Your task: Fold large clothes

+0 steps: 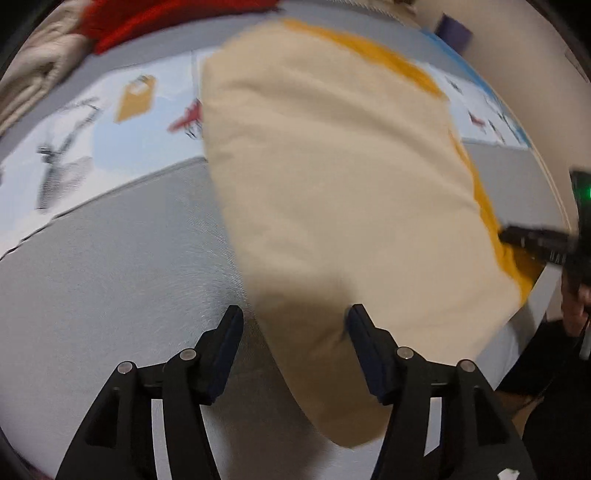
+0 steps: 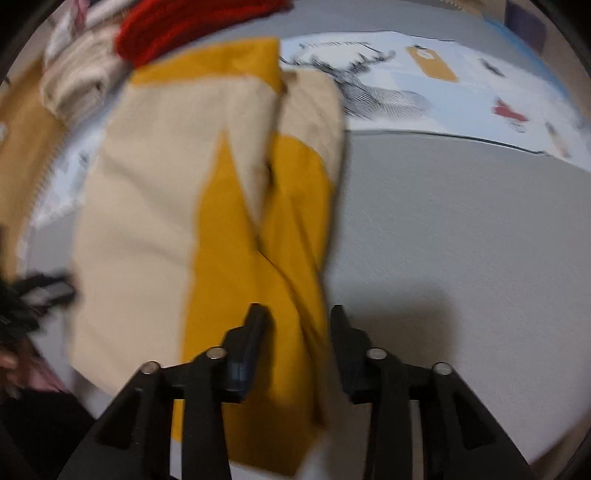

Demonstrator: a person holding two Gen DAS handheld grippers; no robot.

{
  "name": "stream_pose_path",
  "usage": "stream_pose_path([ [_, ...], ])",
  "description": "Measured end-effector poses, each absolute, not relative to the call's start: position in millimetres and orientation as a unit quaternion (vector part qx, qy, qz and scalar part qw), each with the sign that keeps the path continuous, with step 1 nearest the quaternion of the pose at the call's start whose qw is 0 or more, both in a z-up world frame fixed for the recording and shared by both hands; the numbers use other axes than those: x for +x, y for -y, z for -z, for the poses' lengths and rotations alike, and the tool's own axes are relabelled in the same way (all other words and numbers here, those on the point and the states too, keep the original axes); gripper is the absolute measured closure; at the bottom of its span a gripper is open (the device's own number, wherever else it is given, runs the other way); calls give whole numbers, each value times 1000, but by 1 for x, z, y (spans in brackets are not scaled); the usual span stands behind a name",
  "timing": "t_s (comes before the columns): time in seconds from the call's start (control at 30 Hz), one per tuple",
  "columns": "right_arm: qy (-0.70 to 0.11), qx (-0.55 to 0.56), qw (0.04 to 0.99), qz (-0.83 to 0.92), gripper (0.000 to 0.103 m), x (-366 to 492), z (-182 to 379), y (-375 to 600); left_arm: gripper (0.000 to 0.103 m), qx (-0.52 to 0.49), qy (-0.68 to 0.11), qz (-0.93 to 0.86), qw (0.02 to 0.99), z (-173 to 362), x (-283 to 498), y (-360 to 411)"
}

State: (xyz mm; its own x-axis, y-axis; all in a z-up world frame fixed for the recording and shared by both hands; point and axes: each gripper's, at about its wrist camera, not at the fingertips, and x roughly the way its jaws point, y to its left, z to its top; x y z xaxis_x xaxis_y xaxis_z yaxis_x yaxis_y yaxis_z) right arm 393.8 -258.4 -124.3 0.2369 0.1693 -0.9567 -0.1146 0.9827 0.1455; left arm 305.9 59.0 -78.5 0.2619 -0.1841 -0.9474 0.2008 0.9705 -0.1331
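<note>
Both grippers point steeply down at a grey bed cover (image 1: 110, 277). The left gripper (image 1: 293, 314) stands open over the near corner of the folded cream-and-mustard garment (image 1: 332, 166), gripping nothing. The right gripper (image 2: 299, 314) is partly open astride the garment's mustard edge at lower centre, not pinching it.

Left gripper (image 1: 293, 317) at 6 o'clock, jaws apart, no pad pressing on cloth. Cream garment (image 1: 332, 177) lies from 12 o'clock down to 6 o'clock on grey bed cover (image 1: 110, 277); its near folded corner sits between jaws, touching right finger (image 1: 364, 332). Mustard panel (image 1: 487, 214) runs along garment's far and right edges. Right gripper (image 1: 532, 240) at 3 o'clock, blurred, at mustard edge; jaw state unreadable. Printed sheet (image 1: 110, 125) at 10 o'clock. Red knit (image 1: 155, 18) at 11 o'clock.
</note>
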Motion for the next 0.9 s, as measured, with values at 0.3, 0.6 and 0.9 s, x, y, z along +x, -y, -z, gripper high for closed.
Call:
stream_pose_path([
  [0.3,-442,-20,897,14,37,293,24,285,7,45,-417,27,907,-25,180,-41],
  [0.6,-346,-16,938,-15,9,149,-28,244,6,-65,-403,-20,913,-29,83,6],
  [0.9,-340,-31,939,-42,8,95,-30,208,6,-30,-383,-4,923,-27,54,36],
])
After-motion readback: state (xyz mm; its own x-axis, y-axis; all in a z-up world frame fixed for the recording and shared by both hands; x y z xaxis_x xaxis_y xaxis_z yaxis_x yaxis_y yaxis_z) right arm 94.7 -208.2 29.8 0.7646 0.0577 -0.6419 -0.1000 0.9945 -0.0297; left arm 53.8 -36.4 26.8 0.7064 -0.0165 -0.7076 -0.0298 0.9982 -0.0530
